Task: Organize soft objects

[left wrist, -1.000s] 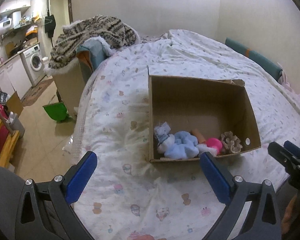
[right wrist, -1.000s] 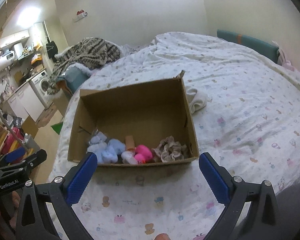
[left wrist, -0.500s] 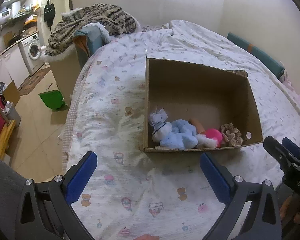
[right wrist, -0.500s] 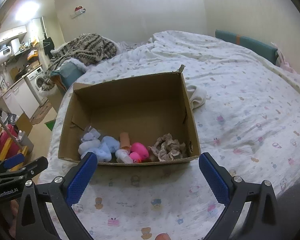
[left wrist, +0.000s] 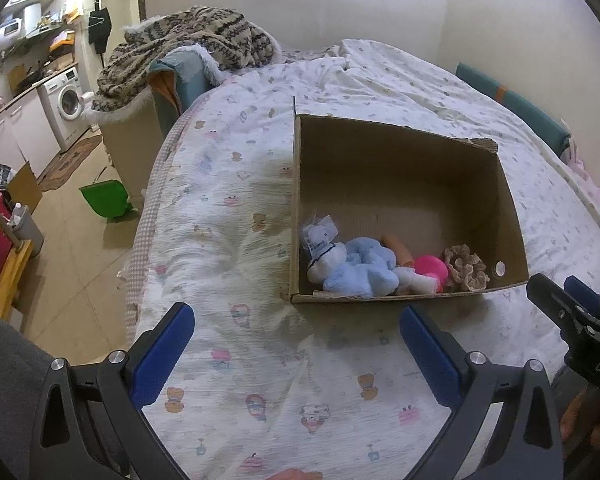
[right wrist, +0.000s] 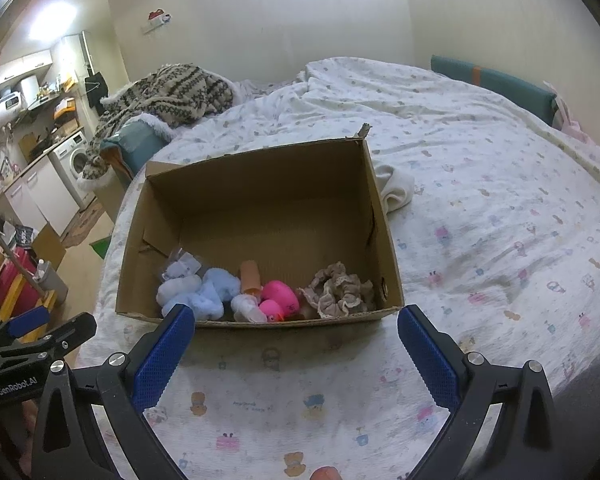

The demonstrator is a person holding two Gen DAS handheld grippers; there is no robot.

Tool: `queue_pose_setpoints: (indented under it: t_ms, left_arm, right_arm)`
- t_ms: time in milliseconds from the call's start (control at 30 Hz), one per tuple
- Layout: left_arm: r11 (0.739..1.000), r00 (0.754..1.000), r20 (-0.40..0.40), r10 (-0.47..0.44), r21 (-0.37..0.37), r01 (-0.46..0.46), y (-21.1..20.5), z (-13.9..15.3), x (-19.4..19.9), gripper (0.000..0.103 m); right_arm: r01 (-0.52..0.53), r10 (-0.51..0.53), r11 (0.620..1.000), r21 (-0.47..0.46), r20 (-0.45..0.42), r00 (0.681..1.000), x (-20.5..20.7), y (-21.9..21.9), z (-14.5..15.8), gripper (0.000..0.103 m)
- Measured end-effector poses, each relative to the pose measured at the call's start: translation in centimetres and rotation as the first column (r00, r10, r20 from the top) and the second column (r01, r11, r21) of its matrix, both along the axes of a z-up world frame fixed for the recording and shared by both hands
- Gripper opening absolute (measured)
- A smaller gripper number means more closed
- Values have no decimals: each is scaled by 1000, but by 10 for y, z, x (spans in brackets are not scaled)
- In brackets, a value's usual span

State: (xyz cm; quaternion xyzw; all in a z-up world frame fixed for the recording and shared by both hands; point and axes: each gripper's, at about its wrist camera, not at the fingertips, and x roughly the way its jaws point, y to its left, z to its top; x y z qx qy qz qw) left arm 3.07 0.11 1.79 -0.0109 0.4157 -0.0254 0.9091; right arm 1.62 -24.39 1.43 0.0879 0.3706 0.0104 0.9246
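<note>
Cardboard box [right wrist: 384,240] on the bed [right wrist: 500,208], open-topped for easy dropping — plush toy [right wrist: 198,292], pink toy [right wrist: 280,296] and scrunchie [right wrist: 336,288] gathered along its near wall; left gripper [left wrist: 296,344] and right gripper [right wrist: 296,340] hover before it, fingers spread, empty.

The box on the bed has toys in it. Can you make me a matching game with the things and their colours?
Things:
1. plush
2. duck
3. scrunchie
4. box

Colours:
a. pink
b. brown cardboard
c. light blue
d. beige

Pairs: 1-c, 2-a, 3-d, 4-b
</note>
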Motion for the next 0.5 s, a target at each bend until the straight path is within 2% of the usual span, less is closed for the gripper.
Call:
queue_pose_setpoints:
  t_ms: [500]
  left_arm:
    - [1000, 1000, -3, -12, -6, 12, 2, -1, 1, 102]
  right_arm:
    - [0, -1, 1000, -7, -2, 1000, -1, 1, -2, 103]
